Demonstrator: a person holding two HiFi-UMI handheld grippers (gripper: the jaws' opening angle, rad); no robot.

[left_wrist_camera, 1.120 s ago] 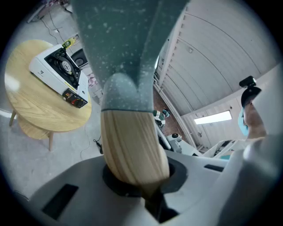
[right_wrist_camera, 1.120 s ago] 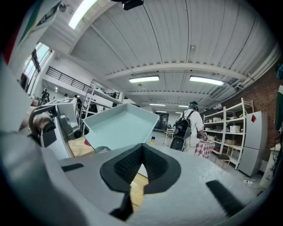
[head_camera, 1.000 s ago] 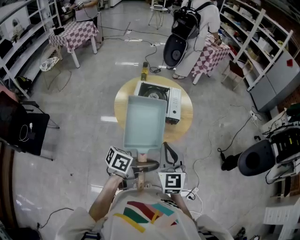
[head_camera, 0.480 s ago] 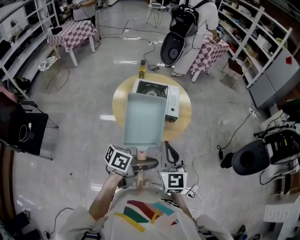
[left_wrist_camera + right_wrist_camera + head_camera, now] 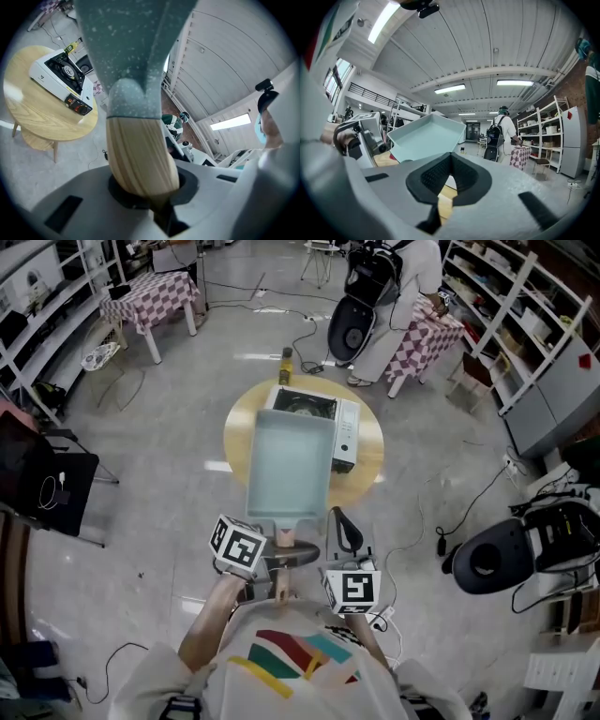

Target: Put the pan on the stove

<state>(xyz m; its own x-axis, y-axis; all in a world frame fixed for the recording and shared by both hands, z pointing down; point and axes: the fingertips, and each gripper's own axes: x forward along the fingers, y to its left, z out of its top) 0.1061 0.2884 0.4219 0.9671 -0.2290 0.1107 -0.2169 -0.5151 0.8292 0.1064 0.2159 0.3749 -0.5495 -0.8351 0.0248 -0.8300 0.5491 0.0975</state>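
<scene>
The left gripper [image 5: 145, 190] had its jaws clamped on the wooden handle [image 5: 138, 154] of the teal rectangular pan [image 5: 289, 465]. The pan reached out ahead of them in the air, with the portable gas stove [image 5: 330, 426] beyond and below. The right gripper [image 5: 449, 180] had its jaws closed together on nothing, the pan ahead to their left.

Ahead of you a round wooden table [image 5: 368, 454] stands on the grey floor, with a bottle [image 5: 286, 366] on the floor just beyond it. Far right, a person [image 5: 415, 282] wearing a black backpack bends over a checked-cloth table [image 5: 424, 345] beside shelving [image 5: 511, 310].
</scene>
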